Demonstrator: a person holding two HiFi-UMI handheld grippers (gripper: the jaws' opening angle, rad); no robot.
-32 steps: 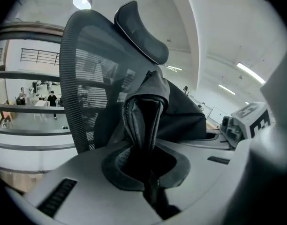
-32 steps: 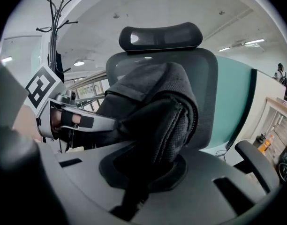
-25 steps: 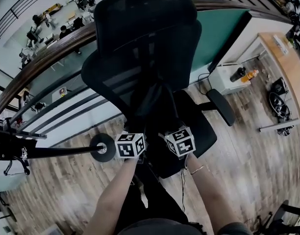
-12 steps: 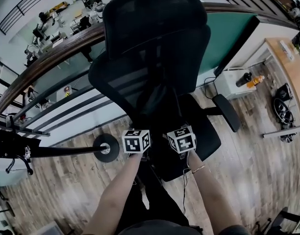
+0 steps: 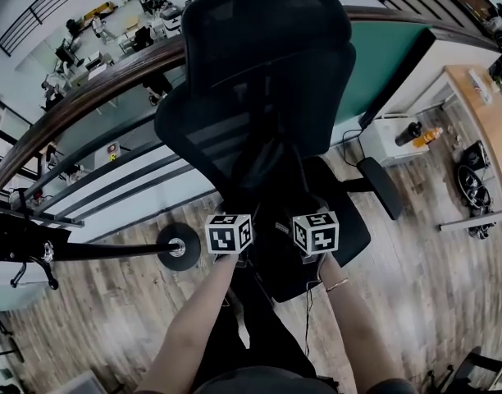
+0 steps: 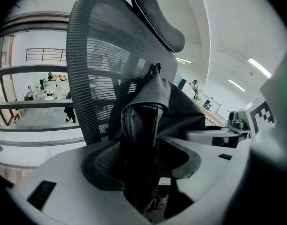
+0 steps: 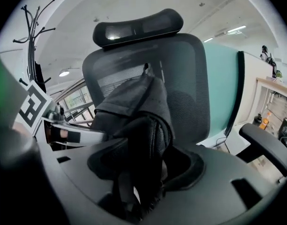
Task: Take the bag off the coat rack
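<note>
A black bag (image 5: 270,180) leans on the seat and back of a black office chair (image 5: 259,64). My left gripper (image 5: 231,220) and right gripper (image 5: 310,218) sit side by side at its near edge. In the left gripper view the left gripper (image 6: 143,156) has its jaws opening around the bag's (image 6: 155,102) dark strap (image 6: 139,139), with gaps beside it. The right gripper (image 7: 143,161) is likewise opening, a thick black strap (image 7: 143,144) of the bag (image 7: 134,100) loose between its jaws. The coat rack (image 7: 33,36) stands to the left, apart from the bag.
The coat rack's round base (image 5: 174,248) rests on the wood floor left of the chair. A railing (image 5: 87,97) with glass runs behind the chair. The chair's armrest (image 5: 380,185) sticks out at right, near a white cabinet (image 5: 390,138) with bottles.
The right gripper's cube has shifted right, so the two grippers stand further apart. The bag stays against the chair back.
</note>
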